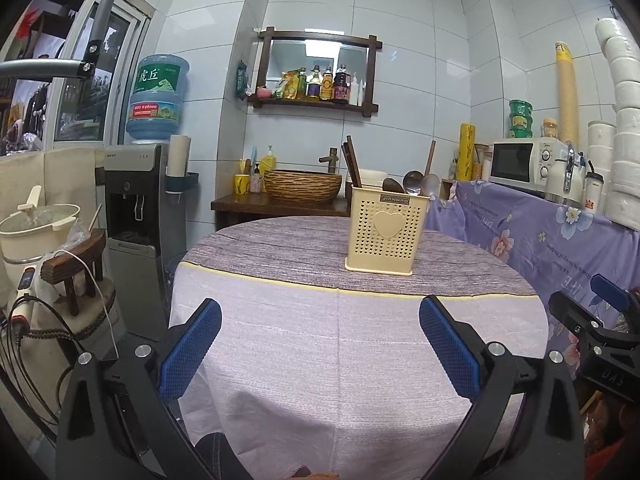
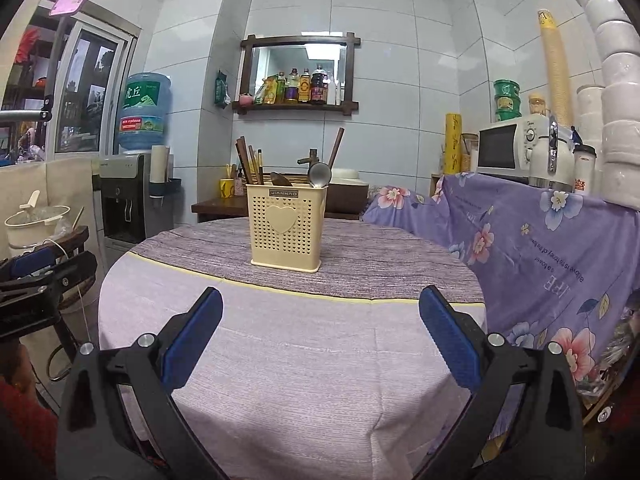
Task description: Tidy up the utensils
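the cream utensil holder (image 1: 386,232) stands upright on the round table (image 1: 280,360), at about one o'clock from my left gripper (image 1: 320,344) and at about eleven o'clock from my right gripper (image 2: 320,340), well beyond both. in it i see dark chopsticks (image 2: 248,164) on its left side, metal spoons (image 1: 420,186) on its right, and a long wooden handle (image 2: 335,148) rising above them. nothing lies loose on the cloth, so i judge the sorting either finished or not yet begun with these pieces; i cannot tell which, and no utensil waits outside the holder in either view. both my grippers hang over the near edge of the table with their blue pads (image 1: 192,348) spread wide apart, gripping nothing. the left view shows two spoon bowls side by side and the woven basin (image 1: 303,186) at eleven o'clock of the holder; the right view hides that basin behind the holder, shows one spoon bowl plainly, but separates the chopsticks better. each view catches the other gripper at its outer edge. a microwave (image 2: 506,148) sits at two o'clock on the flowered cover.
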Available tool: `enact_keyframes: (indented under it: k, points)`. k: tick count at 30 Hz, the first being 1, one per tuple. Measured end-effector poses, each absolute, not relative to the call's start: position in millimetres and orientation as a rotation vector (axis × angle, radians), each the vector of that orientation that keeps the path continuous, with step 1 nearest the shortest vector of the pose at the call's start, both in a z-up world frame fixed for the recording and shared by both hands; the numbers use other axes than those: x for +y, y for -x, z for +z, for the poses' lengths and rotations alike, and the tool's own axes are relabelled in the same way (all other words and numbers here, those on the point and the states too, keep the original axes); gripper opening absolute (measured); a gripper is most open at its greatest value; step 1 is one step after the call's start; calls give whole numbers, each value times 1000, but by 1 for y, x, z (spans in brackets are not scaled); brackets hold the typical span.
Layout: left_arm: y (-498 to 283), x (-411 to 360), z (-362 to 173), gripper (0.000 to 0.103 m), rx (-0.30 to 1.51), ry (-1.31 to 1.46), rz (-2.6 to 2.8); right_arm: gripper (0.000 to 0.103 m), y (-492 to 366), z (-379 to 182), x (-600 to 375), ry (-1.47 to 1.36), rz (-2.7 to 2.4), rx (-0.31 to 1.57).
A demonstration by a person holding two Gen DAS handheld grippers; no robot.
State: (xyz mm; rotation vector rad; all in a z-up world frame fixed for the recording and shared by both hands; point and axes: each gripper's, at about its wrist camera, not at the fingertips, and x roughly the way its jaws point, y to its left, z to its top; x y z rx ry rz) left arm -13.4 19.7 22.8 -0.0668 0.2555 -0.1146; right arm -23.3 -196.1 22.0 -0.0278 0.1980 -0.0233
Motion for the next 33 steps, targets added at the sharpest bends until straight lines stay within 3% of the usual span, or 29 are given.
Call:
enact_keyframes:
  k: [33]
  points:
    - [13, 15, 24, 98, 278, 44, -115, 97, 21, 22, -190, 41, -11, 208]
